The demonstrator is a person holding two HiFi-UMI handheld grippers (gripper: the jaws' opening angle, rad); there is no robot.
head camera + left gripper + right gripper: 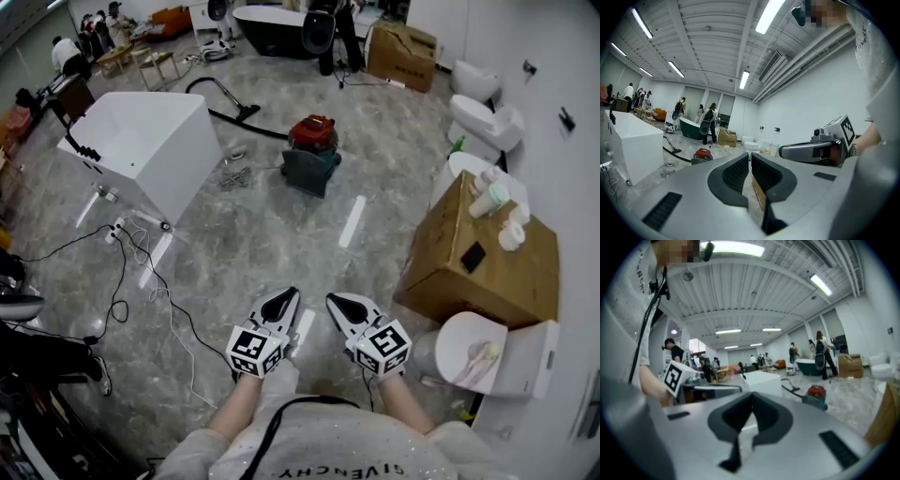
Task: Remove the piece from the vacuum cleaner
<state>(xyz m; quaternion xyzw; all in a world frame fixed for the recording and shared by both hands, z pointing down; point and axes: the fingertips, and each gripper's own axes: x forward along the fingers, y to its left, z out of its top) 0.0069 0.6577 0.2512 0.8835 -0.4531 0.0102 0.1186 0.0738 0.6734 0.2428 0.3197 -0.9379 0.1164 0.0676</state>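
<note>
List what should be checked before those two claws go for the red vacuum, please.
1. Vacuum in sight, on the floor ahead: ok.
2. Left gripper empty: ok, its jaws are together on nothing.
3. Right gripper empty: ok, its jaws are likewise together.
4. Jaws open to grasp: not ok, both are shut.
5. Grippers at the vacuum: not ok, both are far short of it.
6. Way there: looks ok, cables lie off to the left.
</note>
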